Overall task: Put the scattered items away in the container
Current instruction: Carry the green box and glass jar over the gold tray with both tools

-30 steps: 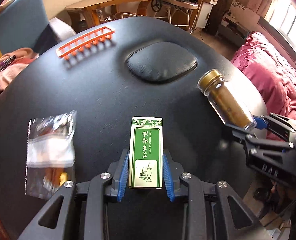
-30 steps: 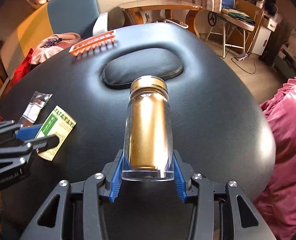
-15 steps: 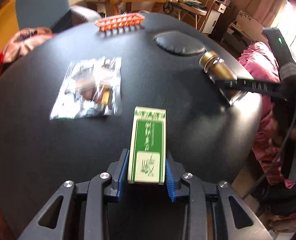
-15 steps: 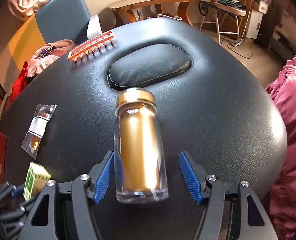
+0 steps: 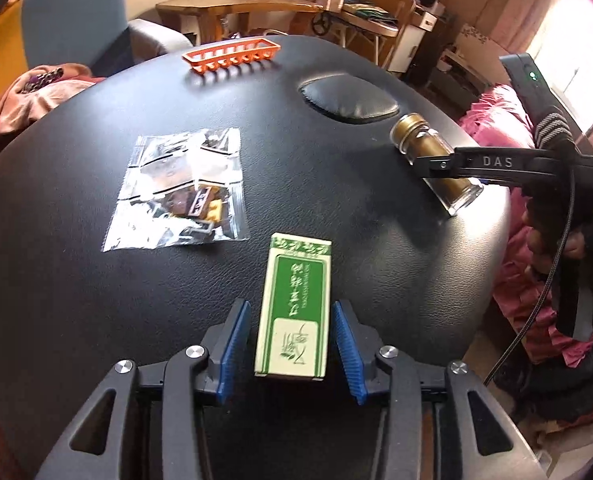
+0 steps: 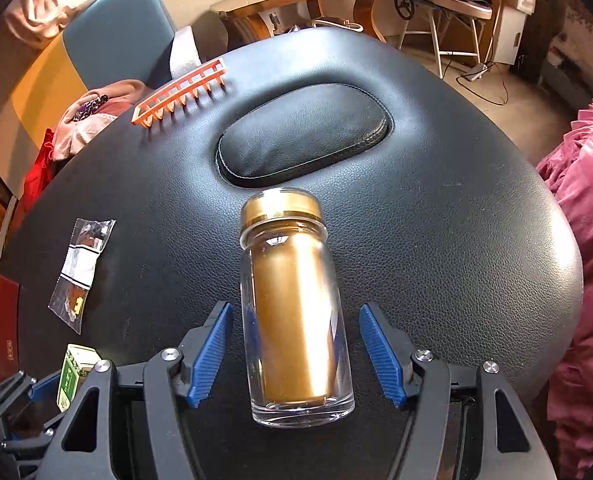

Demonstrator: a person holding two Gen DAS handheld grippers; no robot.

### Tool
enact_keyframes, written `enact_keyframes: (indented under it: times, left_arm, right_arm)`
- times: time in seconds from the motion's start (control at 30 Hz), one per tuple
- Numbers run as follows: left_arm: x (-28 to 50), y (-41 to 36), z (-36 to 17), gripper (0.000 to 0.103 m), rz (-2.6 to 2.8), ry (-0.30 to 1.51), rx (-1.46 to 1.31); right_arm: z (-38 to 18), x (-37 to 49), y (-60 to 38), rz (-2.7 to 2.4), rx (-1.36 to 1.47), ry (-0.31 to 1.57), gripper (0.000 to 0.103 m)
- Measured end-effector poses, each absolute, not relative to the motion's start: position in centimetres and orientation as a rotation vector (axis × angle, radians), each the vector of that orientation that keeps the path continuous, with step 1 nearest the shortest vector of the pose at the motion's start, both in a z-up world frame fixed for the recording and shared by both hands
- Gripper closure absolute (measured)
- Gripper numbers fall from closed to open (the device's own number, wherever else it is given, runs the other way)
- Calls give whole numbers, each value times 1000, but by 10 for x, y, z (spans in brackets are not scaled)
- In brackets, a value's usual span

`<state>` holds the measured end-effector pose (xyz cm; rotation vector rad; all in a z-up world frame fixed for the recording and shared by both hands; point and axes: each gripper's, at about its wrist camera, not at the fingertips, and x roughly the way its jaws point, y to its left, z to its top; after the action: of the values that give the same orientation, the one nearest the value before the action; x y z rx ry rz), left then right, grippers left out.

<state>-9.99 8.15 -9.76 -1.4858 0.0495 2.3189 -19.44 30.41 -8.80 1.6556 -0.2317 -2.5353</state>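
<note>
On the near desk (image 5: 76, 280), each gripper stands spread: left gripper (image 5: 292, 346) around the green box (image 5: 296, 308), right gripper (image 6: 296, 354) around the glass jar (image 6: 294, 304). Both close squarely before lifting toward the far orange basket (image 5: 232, 56).

Sunlit room: wooden table (image 5: 232, 2), blue chair (image 6: 112, 32), pink bedding (image 6: 588, 208).

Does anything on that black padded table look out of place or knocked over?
The gold-capped glass bottle lies on its side, and the green box lies flat, each between open jaws. A clear packet lies loose, while the orange basket appears empty. Nothing looks spilled or broken.
</note>
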Motion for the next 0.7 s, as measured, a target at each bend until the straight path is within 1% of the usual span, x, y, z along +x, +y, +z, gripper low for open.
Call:
enact_keyframes:
  times: [0.07,0.13,0.23,0.37,0.5,0.7]
  left_arm:
    - [-102,83,-96,60,2324,64,-1487]
    - [-100,77,-99,68,2327,81,-1493]
    - [-93,72,-100,70,2342,104,-1474]
    - [-84,64,-99,71,2353,68,-1466]
    - [-74,49,-96,72,2372,-2,-1453]
    - [-58,22,-95,73,2414,-77,-1438]
  right_arm:
    - [-88,-196,307,-2538,1656,-250,37]
    - [-89,-197,308,-2536,1657,-260,38]
    - [-87,-197,301,-2543,1643,-188,57]
    - [-85,-189,287,-2563,1634,-81,57]
    - [-84,-177,275,-2555,1609,-93,57]
    - [-83,-152,254,-2532,1555,-176,57]
